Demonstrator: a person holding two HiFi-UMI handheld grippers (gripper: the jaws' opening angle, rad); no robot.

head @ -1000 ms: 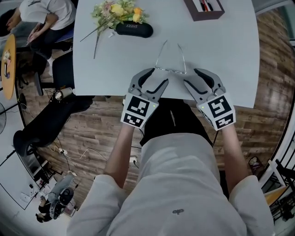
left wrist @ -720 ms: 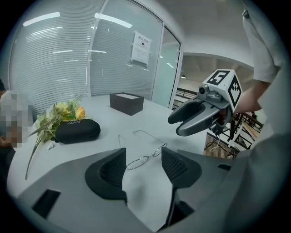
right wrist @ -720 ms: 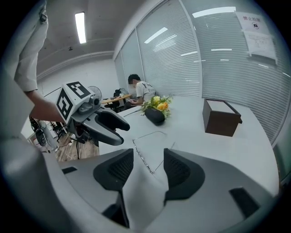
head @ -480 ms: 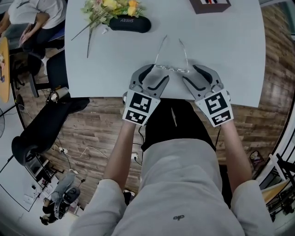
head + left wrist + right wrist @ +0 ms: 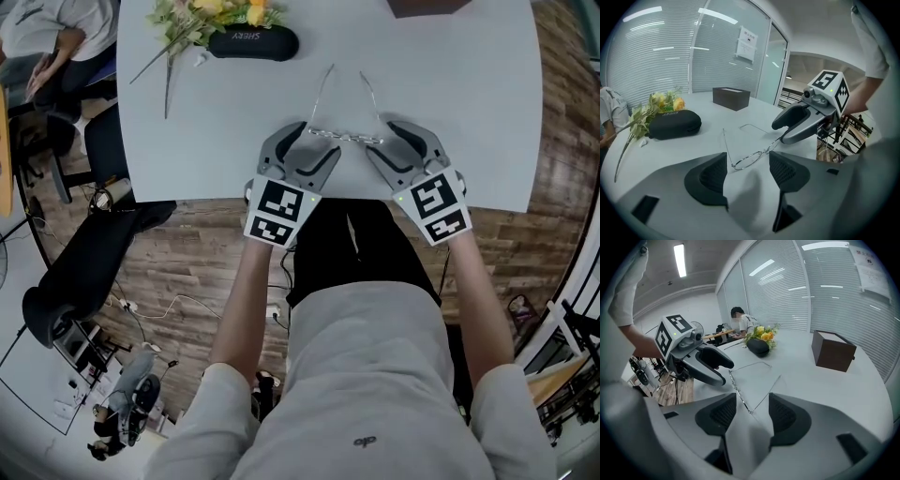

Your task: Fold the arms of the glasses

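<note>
Thin wire-rimmed glasses (image 5: 345, 137) lie on the pale table (image 5: 469, 112), arms unfolded and pointing away from me. My left gripper (image 5: 309, 150) sits low at the left end of the front, its jaws opening. In the left gripper view the left lens (image 5: 747, 159) lies just ahead of the gap (image 5: 749, 168), with no pad on it. My right gripper (image 5: 392, 150) mirrors it at the right end, jaws also opening. In the right gripper view the right hinge (image 5: 749, 409) lies at the mouth of the gap (image 5: 751, 414), untouched.
A black glasses case (image 5: 251, 43) and a bunch of flowers (image 5: 202, 17) lie at the far left of the table. A brown box (image 5: 833, 351) stands at the back right. The table's near edge (image 5: 187, 192) runs just under both grippers. A person (image 5: 47, 37) sits beyond the left side.
Both grippers have sunk toward the table and moved in on the two ends of the glasses' front. Their jaws stand a little wider. The glasses have not moved.
</note>
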